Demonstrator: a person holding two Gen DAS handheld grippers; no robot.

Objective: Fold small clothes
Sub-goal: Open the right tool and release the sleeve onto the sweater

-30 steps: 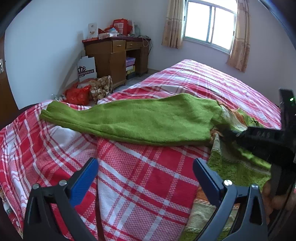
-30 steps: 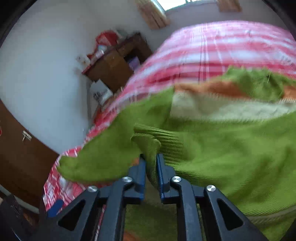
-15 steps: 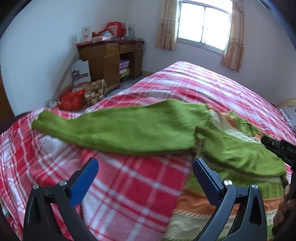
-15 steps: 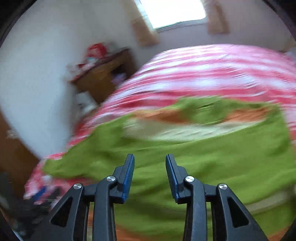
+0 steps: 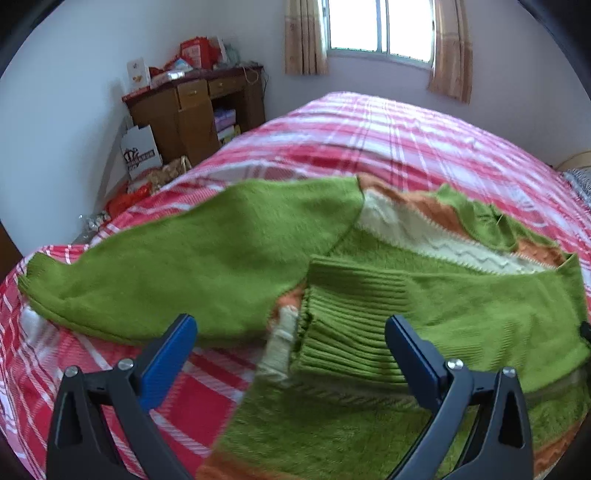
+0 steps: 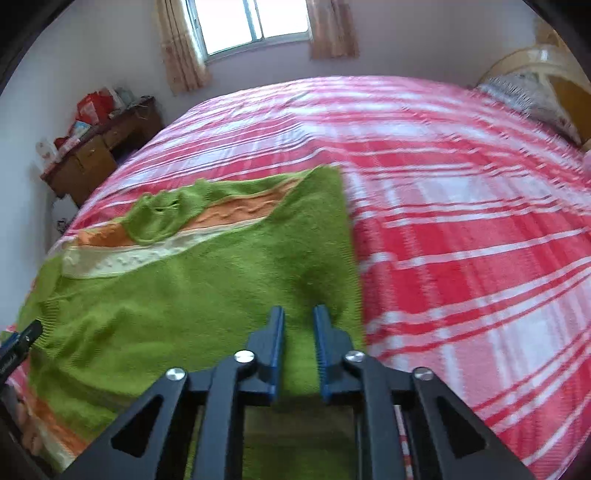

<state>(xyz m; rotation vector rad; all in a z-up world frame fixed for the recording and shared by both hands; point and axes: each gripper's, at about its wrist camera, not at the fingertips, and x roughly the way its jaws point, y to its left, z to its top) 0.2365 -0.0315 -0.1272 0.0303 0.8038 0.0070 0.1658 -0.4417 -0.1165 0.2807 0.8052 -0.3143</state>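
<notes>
A green knit sweater [image 5: 461,306] with orange and cream bands lies flat on the red plaid bed [image 5: 406,140]. One sleeve [image 5: 177,266] stretches out to the left. The other sleeve is folded across the body, and its ribbed cuff [image 5: 347,325] lies between the fingers of my left gripper [image 5: 290,328], which is wide open and holds nothing. In the right wrist view the sweater [image 6: 184,288] fills the lower left. My right gripper [image 6: 299,315] hovers over its right edge, its jaws closing to a narrow gap with nothing between them.
A wooden desk [image 5: 195,110] piled with boxes stands by the wall under a curtained window [image 5: 380,26]. Bags and a white box [image 5: 140,151] sit on the floor beside the bed. A pillow [image 6: 528,96] lies at the headboard. Bare plaid cover [image 6: 480,240] lies right of the sweater.
My right gripper let go of the sleeve cuff, which now lies across the sweater's body, and swung to the right. My left gripper moved right, over the cuff.
</notes>
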